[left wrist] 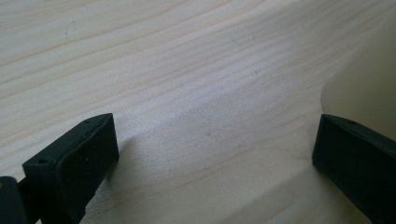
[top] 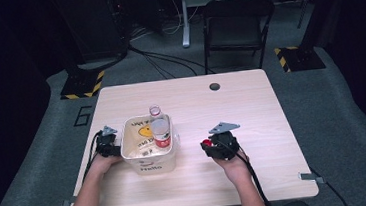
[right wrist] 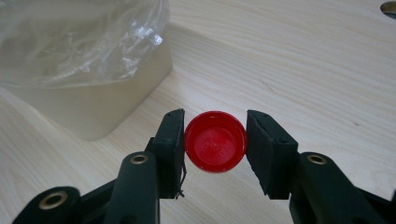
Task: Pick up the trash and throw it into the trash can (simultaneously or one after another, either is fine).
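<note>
Red cap sits pinched between the jaws of the right gripper, held above the table a little to the right of the bin. Left gripper stands against the bin's left wall with its jaws wide and nothing pressed between them. An uncapped bottle already stands in the plastic-lined bin. Judging by this, the bottle is binned and the cap is lifted; dropping it into the bin looks to be what remains.
</note>
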A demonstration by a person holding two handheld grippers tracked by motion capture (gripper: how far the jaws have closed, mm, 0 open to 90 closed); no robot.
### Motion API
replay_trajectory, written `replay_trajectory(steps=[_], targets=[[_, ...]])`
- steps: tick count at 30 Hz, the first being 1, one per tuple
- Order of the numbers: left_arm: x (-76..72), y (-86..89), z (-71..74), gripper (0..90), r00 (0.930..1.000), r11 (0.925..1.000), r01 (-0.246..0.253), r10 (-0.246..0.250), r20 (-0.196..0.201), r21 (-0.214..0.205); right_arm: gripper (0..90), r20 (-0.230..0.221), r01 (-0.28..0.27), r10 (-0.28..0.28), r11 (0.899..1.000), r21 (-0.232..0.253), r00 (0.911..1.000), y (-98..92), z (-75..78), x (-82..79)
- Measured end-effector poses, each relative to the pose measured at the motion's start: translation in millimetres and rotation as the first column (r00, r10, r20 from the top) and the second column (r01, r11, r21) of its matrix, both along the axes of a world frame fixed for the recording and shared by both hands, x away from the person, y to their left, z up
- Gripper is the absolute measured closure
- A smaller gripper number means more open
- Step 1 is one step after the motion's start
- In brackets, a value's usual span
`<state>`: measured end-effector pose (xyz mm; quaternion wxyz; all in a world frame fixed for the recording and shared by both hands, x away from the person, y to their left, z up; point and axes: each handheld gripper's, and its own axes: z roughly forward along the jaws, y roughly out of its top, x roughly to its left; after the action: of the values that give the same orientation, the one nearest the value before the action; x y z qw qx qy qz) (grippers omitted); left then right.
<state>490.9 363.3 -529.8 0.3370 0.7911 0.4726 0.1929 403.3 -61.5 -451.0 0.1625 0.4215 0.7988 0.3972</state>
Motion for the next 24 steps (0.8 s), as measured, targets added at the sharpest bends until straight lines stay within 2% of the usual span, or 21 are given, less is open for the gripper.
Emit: replay_trajectory(steps=[5, 14, 17, 24], targets=[[0.0, 0.0, 0.0, 0.0, 1.0, 1.0, 0.0, 0.0, 0.0, 0.0, 57.4, 0.008, -0.008, 0.008, 1.0, 0.016, 0.9999, -2.8, 10.6, -0.1], [0.2, 0.1, 0.3, 0.0, 1.0, 1.0, 0.001, -0.001, -0.001, 0.002, 57.5, 0.029, -0.033, 0.033, 0.999, 0.013, 0.9991, -1.4, 28.7, 0.4], [0.4, 0.0, -0.1, 0.0, 1.0, 1.0, 0.0, 0.0, 0.003, 0.001, 57.5, 0.042, -0.057, 0.056, 0.998, 0.016, 0.9975, 3.3, 39.5, -0.3], [0.5, 0.0, -0.1, 0.0, 1.0, 1.0, 0.001, -0.001, 0.003, 0.001, 57.4, 0.056, -0.1, 0.1, 0.995, 0.001, 0.9934, 11.5, 54.4, -1.0]])
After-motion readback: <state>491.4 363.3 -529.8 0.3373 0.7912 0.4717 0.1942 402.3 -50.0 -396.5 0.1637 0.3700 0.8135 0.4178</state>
